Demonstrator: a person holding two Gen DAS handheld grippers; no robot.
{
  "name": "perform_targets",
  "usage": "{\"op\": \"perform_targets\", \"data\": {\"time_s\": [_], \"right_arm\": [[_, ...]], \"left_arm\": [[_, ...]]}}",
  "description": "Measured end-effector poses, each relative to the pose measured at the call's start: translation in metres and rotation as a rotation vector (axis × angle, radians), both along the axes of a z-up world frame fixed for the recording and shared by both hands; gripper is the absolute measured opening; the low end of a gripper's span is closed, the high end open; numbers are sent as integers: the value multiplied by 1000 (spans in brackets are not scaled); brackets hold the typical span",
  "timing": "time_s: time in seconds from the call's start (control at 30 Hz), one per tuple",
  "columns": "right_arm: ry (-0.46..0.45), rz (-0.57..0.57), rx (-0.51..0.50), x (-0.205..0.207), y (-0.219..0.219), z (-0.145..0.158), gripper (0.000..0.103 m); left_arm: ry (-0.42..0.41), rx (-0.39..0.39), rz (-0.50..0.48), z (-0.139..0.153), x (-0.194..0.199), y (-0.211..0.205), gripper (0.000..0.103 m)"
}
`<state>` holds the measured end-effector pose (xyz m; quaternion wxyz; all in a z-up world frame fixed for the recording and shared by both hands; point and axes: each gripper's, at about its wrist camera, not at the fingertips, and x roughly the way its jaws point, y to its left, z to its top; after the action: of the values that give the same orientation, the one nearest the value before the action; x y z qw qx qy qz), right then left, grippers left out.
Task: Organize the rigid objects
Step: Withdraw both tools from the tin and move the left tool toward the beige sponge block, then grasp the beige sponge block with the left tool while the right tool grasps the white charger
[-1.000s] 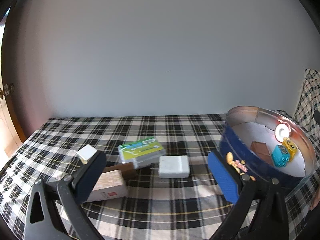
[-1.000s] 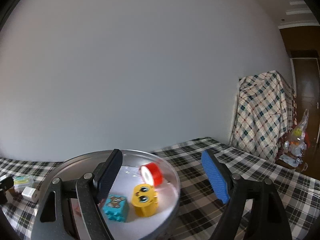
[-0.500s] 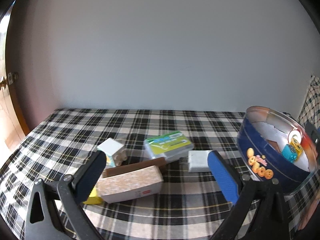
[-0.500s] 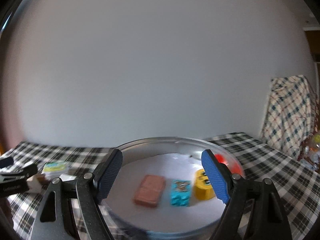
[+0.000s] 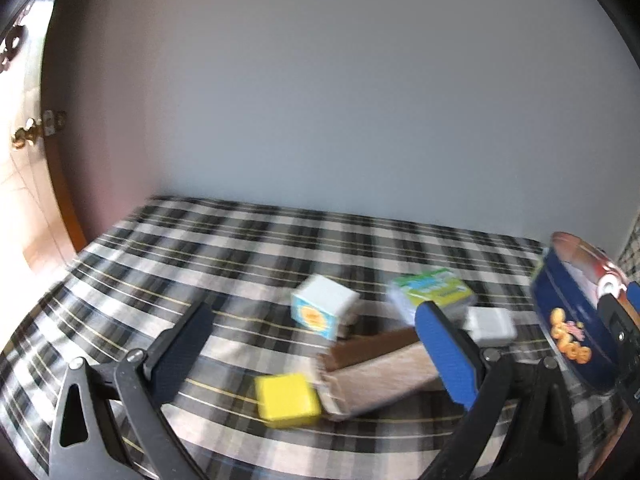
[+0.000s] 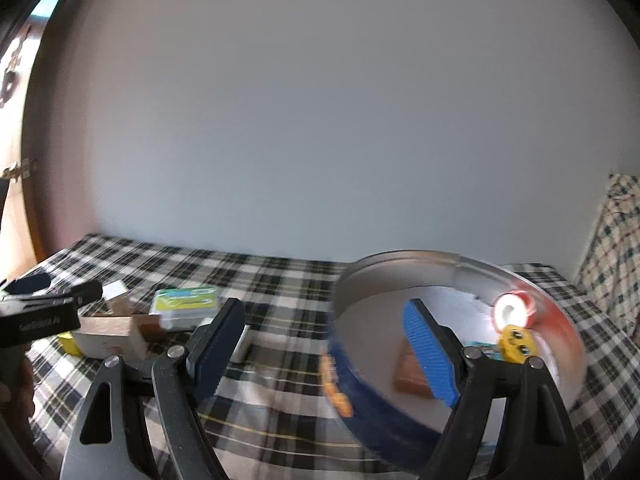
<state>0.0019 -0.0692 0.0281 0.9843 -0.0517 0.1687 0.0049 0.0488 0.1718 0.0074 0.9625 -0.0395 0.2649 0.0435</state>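
Rigid objects lie scattered on a black-and-white plaid cloth (image 5: 248, 248) against a plain pale wall (image 5: 320, 100); a glossy yellow cube (image 5: 286, 400), a white cube (image 5: 324, 312) and a long cardboard box (image 5: 376, 380) sit between the wide, empty left gripper (image 5: 316, 356); the round blue tin (image 6: 400, 408) stands at three o'clock, under the wide, empty right gripper (image 6: 328, 344).

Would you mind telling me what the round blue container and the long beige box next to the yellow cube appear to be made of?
The round blue container looks like thin metal: its inner wall is bare, silvery and reflective, its outside printed glossy blue. The long beige box looks like matte cardboard, with a brown inner part showing along one side; motion blur leaves its print unclear. The yellow cube lies beside it.
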Motion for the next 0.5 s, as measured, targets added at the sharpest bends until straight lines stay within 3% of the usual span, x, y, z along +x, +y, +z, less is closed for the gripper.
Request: {"op": "perform_targets", "data": {"time_s": [0.13, 0.27, 0.37, 0.5], "right_arm": [[87, 52, -38, 14, 22, -7, 83], [199, 86, -47, 32, 40, -19, 83], [265, 95, -41, 47, 54, -25, 83], [347, 68, -33, 74, 70, -34, 83]], "left_arm": [[6, 18, 56, 0, 3, 28, 103], [21, -38, 103, -1, 4, 51, 103], [13, -80, 88, 1, 1, 58, 103], [12, -36, 28, 4, 1, 50, 103]]}}
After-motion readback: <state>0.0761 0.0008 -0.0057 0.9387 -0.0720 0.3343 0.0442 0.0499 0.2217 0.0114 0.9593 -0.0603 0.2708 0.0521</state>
